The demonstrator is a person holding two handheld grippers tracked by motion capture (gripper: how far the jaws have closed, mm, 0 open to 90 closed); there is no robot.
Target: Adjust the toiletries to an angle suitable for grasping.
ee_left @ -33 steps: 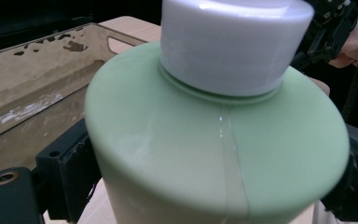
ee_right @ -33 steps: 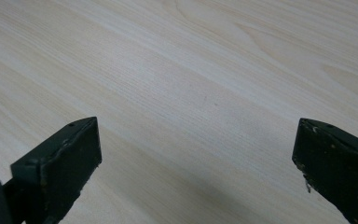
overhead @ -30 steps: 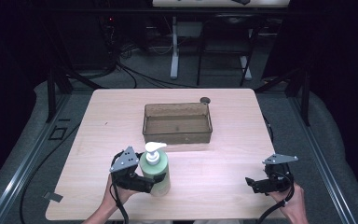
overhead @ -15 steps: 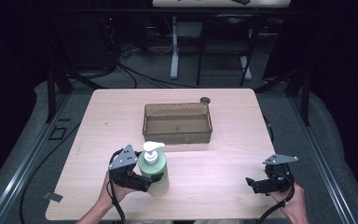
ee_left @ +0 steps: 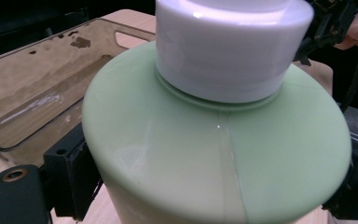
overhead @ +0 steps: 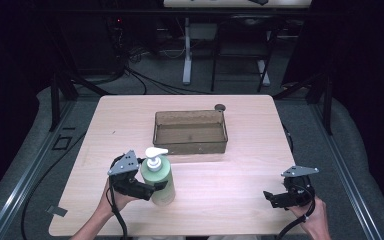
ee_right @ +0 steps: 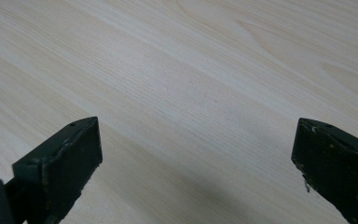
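Near the table's (overhead: 240, 170) front edge, left gripper (overhead: 152, 189) clamped on green pump bottle (overhead: 159, 176); right gripper (overhead: 272, 197) jaws apart, empty.

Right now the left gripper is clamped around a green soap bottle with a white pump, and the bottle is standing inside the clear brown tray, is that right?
Not quite. The left gripper does clamp the green soap bottle with its white pump, but the bottle stands on the bare table, in front of the clear brown tray, not inside it. The high view shows this.

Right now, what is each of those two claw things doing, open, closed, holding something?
Left gripper: closed on the green pump bottle, fingers against its sides.
Right gripper: open, holding nothing, over the table.
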